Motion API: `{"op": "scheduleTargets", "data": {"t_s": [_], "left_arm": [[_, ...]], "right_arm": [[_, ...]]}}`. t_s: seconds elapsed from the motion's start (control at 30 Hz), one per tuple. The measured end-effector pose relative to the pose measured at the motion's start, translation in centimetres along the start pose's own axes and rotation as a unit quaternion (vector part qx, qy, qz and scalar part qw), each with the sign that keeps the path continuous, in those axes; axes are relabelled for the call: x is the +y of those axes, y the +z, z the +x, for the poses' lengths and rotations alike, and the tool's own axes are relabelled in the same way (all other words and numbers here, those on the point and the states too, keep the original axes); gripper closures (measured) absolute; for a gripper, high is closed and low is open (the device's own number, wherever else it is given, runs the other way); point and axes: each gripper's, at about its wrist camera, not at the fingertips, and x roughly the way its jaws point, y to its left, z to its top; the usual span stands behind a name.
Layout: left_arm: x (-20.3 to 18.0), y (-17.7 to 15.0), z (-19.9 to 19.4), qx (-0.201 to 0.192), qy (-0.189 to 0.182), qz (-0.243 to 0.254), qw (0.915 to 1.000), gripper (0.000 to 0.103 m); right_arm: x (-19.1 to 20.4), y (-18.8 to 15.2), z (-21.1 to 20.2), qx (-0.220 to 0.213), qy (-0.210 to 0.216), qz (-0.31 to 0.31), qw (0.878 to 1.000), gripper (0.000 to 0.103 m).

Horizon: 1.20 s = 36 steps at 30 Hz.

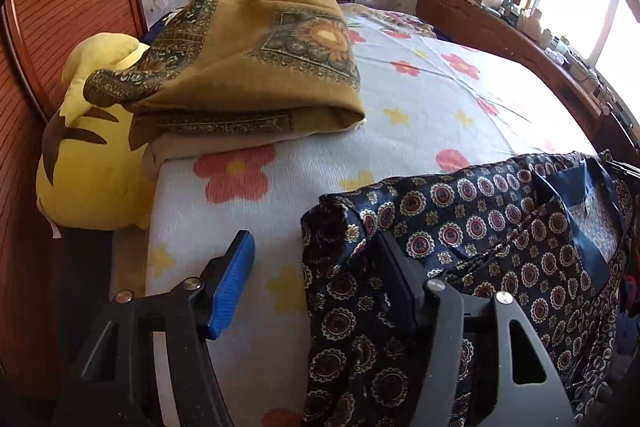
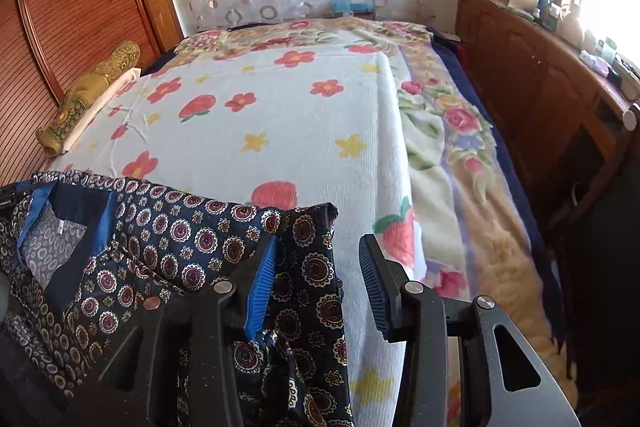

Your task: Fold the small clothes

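A dark navy garment with round medallion print [image 1: 480, 247] lies at the near edge of the bed; it also shows in the right wrist view [image 2: 192, 243]. My left gripper [image 1: 316, 275] is open over its left edge, with the cloth edge between the jaws and the right finger [image 1: 400, 283] over the fabric. My right gripper [image 2: 316, 279] is open over the garment's right edge, with cloth lying between the blue-padded left finger [image 2: 262, 291] and the right finger [image 2: 376, 287]. A folded mustard patterned cloth [image 1: 256, 67] lies on the bed's far left.
The bed carries a white blanket with red and yellow flowers [image 2: 280, 115]. A yellow plush toy [image 1: 88, 155] sits at the bed's left edge against a wooden wardrobe [image 1: 44, 27]. A wooden cabinet with clutter [image 2: 540, 75] runs along the right under a window.
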Motion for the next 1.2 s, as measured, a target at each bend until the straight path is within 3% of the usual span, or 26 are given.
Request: {"op": "scheduleTargets", "data": {"t_s": [0.3, 0.37, 0.43, 0.53, 0.73, 0.87, 1.2], "left_arm": [[-1.6, 0.3, -0.4, 0.011, -0.024, 0.028, 0.9993, 0.086], [-1.9, 0.2, -0.8, 0.003, -0.026, 0.029, 0.9992, 0.094], [-2.4, 0.1, -1.9, -0.019, -0.017, 0.025, 0.9994, 0.096], [-2.8, 0.0, -4.5, -0.066, -0.019, 0.02, 0.9974, 0.098], [-3.7, 1.7, -11.0, -0.155, -0.029, 0.02, 0.9873, 0.099], [-4.2, 3.9, -14.5, -0.208, -0.033, 0.022, 0.9772, 0.099], [-2.3, 8.1, -22.7, -0.316, -0.011, 0.016, 0.9484, 0.099]], "right_arm": [[0.6, 1.0, 0.8, 0.024, 0.015, -0.032, 0.999, 0.059], [1.1, 0.9, 0.9, 0.027, 0.024, -0.052, 0.998, 0.067], [1.8, 0.6, 0.8, 0.029, 0.04, -0.076, 0.996, 0.091], [2.6, 0.0, 0.1, 0.014, 0.009, -0.103, 0.995, 0.096], [2.4, 0.5, -6.0, -0.085, 0.029, -0.075, 0.993, 0.097], [2.6, 2.0, -10.4, -0.13, 0.017, -0.085, 0.988, 0.098], [4.9, 6.1, -23.2, -0.264, 0.001, -0.132, 0.955, 0.098]]}}
